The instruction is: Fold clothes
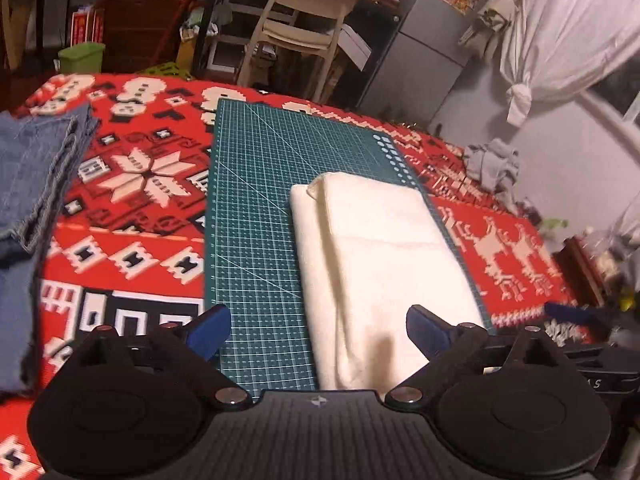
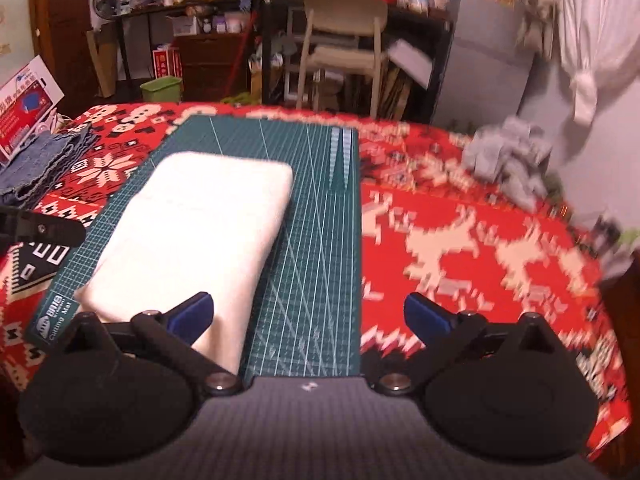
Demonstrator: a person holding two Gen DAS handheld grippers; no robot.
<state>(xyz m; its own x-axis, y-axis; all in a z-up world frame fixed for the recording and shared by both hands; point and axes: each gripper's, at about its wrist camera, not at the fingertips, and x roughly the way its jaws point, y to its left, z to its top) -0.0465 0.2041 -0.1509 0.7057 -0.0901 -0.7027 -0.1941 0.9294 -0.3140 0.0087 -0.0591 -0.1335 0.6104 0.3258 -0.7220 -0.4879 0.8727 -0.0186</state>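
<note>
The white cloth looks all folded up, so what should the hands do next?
Probably move the right gripper toward the crumpled grey garment to fetch it. The white cloth already lies folded on the green mat, and both grippers are open, holding nothing.

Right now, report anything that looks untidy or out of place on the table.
The grey garment lies crumpled at the far right of the red tablecloth, unfolded, unlike the neatly folded cream cloth on the cutting mat.

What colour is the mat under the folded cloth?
Dark green with a pale grid, the cutting mat shows best from the right wrist.
</note>
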